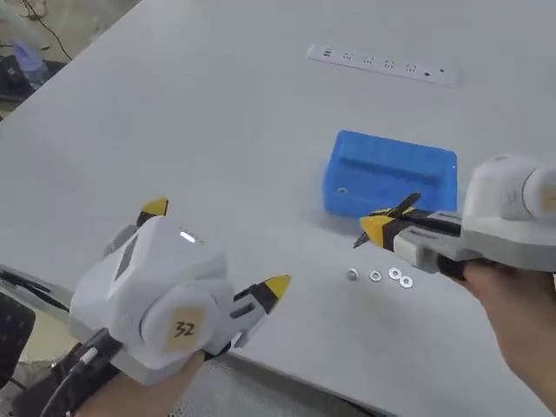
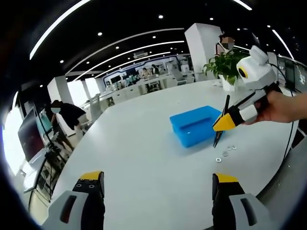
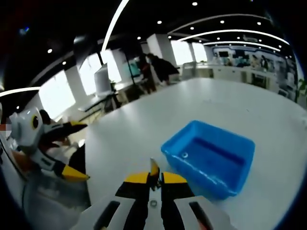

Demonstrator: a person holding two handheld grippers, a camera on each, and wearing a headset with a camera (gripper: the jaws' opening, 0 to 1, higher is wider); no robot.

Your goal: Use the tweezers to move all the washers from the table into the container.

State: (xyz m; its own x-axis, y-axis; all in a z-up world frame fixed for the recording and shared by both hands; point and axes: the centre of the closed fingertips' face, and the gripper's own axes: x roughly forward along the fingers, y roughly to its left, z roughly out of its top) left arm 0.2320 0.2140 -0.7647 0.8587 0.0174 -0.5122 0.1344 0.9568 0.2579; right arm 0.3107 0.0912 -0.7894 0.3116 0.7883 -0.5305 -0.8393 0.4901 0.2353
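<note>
**One washer in, four left on the table**

Your left gripper point(image 1: 215, 246) sits low at the near left of the table point(image 1: 217, 113). Its jaws stand wide apart with nothing between them, and it takes no part in the work. Its own view looks across the bare top toward the job.

Further right, a short row of four washers point(image 1: 375, 276) lies on the table, just in front of the blue container point(image 1: 395, 148). They are close together and well apart from the table edge. One washer point(image 1: 341, 191) already rests on the container floor near its left end, and the right gripper view shows it there too point(image 3: 184, 155). By this count the task is early, with one piece moved and four to go.

At the right, your right gripper point(image 1: 375, 228) has its jaws pressed together on the tweezers point(image 1: 404, 207). The tweezers point down and to the left, with the tips hanging just above the row of washers and beside the container's near wall. Whether the tips carry a washer is too small to tell.

A power strip point(image 1: 382, 65) lies beyond the container, well apart from the work.
</note>
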